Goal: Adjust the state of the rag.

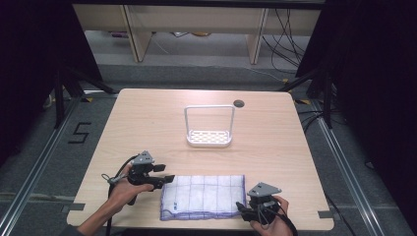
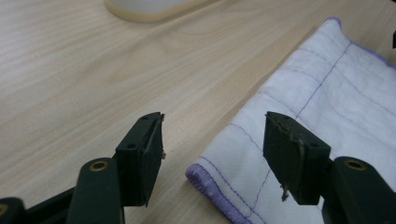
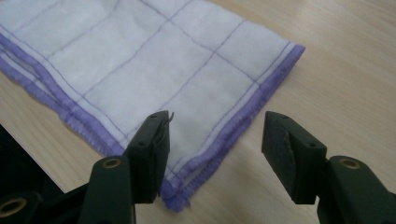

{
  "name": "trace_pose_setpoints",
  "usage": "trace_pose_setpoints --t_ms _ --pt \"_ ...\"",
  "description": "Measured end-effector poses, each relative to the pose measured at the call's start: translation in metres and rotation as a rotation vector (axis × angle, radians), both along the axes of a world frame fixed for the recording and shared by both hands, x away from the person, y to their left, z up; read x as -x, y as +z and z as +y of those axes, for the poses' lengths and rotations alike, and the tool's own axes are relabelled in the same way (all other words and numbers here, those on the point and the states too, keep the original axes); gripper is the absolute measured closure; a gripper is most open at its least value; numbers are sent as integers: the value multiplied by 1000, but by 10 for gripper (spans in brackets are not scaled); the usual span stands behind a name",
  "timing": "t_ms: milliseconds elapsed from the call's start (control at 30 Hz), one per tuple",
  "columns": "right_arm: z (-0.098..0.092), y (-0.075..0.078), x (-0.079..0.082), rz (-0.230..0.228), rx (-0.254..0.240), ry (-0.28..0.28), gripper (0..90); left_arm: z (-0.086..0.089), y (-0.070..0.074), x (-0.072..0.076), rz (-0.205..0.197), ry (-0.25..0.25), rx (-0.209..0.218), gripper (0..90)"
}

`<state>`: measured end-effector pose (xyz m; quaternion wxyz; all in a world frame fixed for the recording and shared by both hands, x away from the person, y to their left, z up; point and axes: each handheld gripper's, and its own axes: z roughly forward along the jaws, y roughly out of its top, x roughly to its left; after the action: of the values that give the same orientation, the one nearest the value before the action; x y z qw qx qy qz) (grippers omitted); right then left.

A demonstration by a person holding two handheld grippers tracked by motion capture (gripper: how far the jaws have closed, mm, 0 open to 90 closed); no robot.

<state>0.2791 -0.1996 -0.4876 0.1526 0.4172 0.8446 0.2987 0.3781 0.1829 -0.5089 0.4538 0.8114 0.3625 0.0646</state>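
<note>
The cloth (image 2: 322, 112) is cut off by the right and bottom edges in the left gripper view, and a pale rack (image 2: 149, 8) (its base alone) is cropped at the top there.

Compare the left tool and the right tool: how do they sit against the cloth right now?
The left tool is at the cloth's far-left corner; the right tool is at its near-right corner. In the left gripper view the corner lies mostly under one jaw; in the right gripper view it lies between both. Shared: both stand open, neither pinching the cloth.
</note>
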Motion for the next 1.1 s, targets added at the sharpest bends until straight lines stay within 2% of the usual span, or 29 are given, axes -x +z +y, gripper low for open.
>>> trace_pose_setpoints --t_ms 67,133,167,200,300,433,500,633,767,833,867,900,1100 --pt "0 -1 3 6 15 -9 419 -1 -2 1 -20 3 -40 364" --pt "0 -2 4 3 26 -9 417 -1 -4 1 -6 -3 -36 362" --pt "0 -3 5 13 35 -11 418 0 -4 1 -7 -18 -54 362" --pt "1 -4 6 14 42 -10 418 -2 -5 2 -4 -7 -40 362" --pt "4 -9 7 10 74 3 423 -3 -8 3 8 -26 -57 362" --pt "5 -4 9 -22 75 -1 422 -3 -10 2 14 -28 -65 358" --pt "8 -2 12 -11 55 -12 420 -3 -10 2 20 -30 -62 358" --pt "10 -5 14 -5 65 6 420 -4 -11 2 15 -44 -64 368" --pt "11 -8 15 19 63 -4 430 -5 -11 3 5 -70 -66 443" --pt "10 -9 15 14 66 -2 439 -6 -11 5 0 -84 -68 486" --pt "10 -10 14 7 69 4 447 -6 -11 5 -5 -88 -84 498" --pt "10 -9 15 13 63 1 451 -6 -11 5 -7 -93 -75 512" --pt "10 -10 16 20 47 0 515 -5 -10 7 -10 -117 -77 703"
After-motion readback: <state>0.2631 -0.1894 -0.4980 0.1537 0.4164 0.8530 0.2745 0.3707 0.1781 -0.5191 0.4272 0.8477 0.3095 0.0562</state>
